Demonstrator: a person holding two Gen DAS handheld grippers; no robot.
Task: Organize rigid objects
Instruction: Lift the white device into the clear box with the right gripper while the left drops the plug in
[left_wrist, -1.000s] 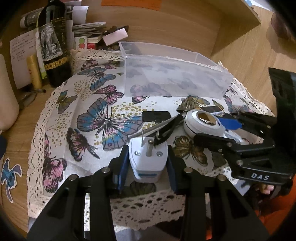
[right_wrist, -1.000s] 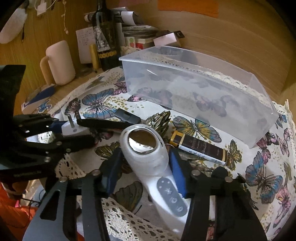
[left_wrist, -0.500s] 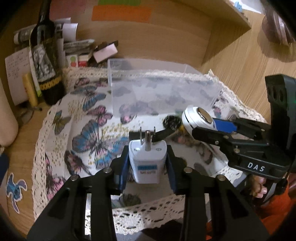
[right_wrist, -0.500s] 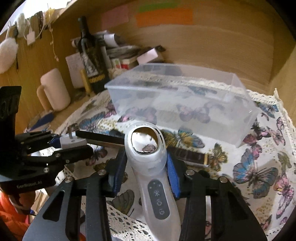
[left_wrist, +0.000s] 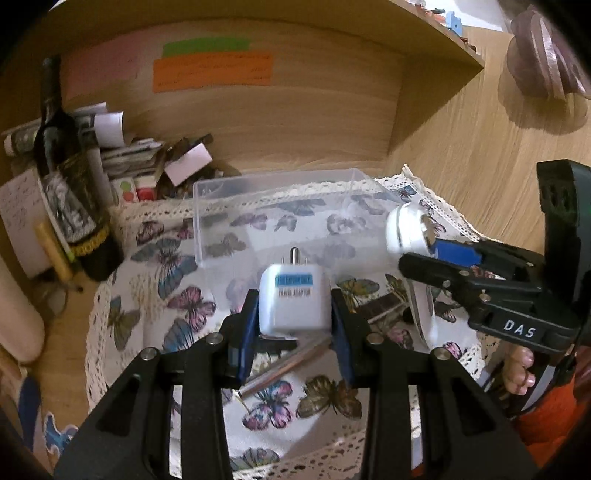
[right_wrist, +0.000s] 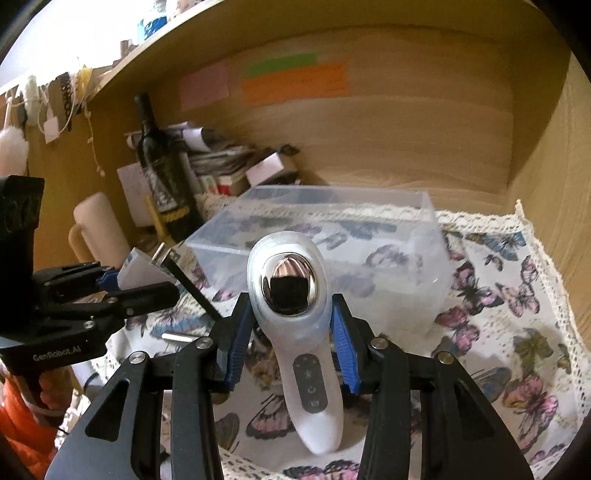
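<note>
Wooden alcove with coloured paper notes on the back panel; below it a table under a white lace-edged cloth printed with butterflies (right_wrist: 517, 295). Clutter at the table's back-left corner: a dark glass wine bottle (left_wrist: 70, 192), stacked papers, a cream mug.

A clear rectangular plastic bin (right_wrist: 332, 236) sits toward the back edge of the cloth; nothing visible inside it.

Left gripper (left_wrist: 293, 317): I have it pinching a white square travel adapter with metal prongs (left_wrist: 293, 302), prongs pointing at the bin, held above the cloth short of the bin's near wall.

Right gripper (right_wrist: 290, 325): clamped around the neck of a white handheld massager with a chrome oval head (right_wrist: 291, 295), handle hanging back toward me, also clear of the cloth and short of the bin.

Still on the cloth near the front edge: a silvery pen-like rod (left_wrist: 284, 365); dark items beside it, too blurred to name.

Risks as I judge them:
- Massager grip is on a smooth, tapering neck; the long handle could pivot or slide out.
- The two grippers are close together; converging on one bin, they could knock.
- The bin looks light; a nudge on its near wall would push it toward the clutter.
- Adapter prongs could catch the rim if I come in low.
</note>
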